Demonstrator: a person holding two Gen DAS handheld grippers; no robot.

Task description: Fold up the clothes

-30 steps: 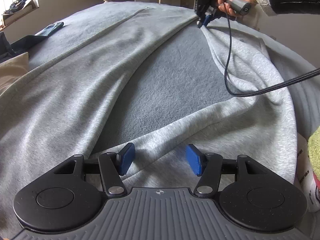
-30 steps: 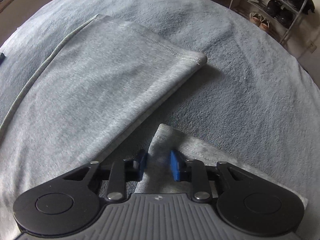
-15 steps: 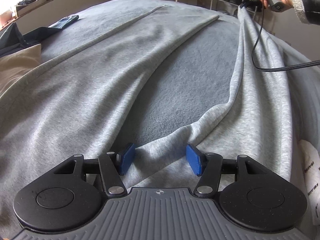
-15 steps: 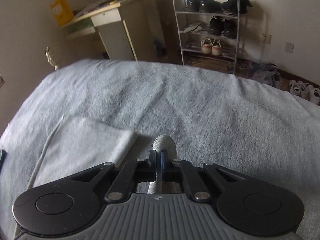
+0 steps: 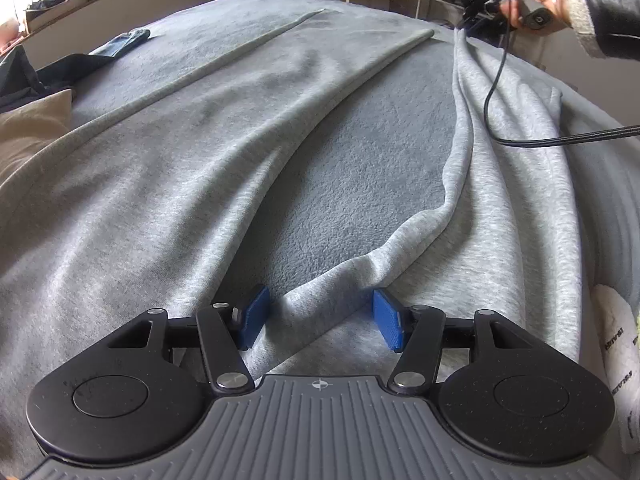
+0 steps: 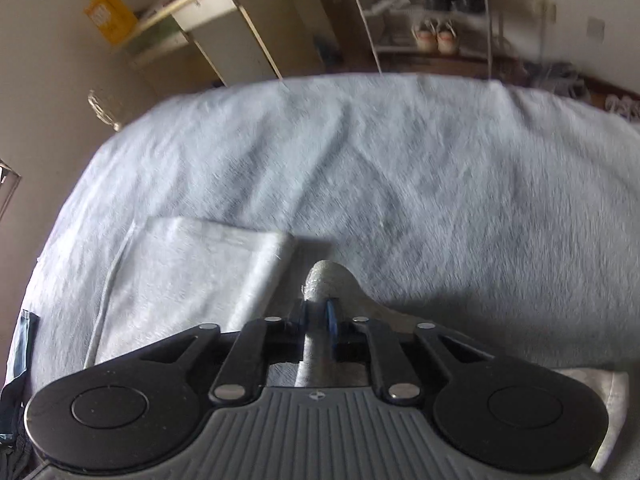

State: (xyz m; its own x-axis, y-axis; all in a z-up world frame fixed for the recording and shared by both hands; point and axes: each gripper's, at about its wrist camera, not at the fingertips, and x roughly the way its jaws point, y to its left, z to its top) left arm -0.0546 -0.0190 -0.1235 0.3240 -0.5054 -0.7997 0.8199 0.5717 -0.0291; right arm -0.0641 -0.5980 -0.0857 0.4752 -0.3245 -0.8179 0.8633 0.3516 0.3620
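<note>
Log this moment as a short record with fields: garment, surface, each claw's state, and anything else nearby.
garment: light grey sweatpants, spread out, one leg cuff lifted
surface: grey-blue fleece blanket on a bed
left claw: open, blue pads either side of a fabric ridge near the crotch, not pressing it
right claw: pinching the lifted leg cuff; its jaws have just been opening slightly, fabric between them
other leg: flat on the blanket, cuff end left of the right claw
background: shoe rack, desk

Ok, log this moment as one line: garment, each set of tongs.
grey garment: spread on bed | left tongs: open, astride a fold | right tongs: just eased, fabric edge between pads
</note>
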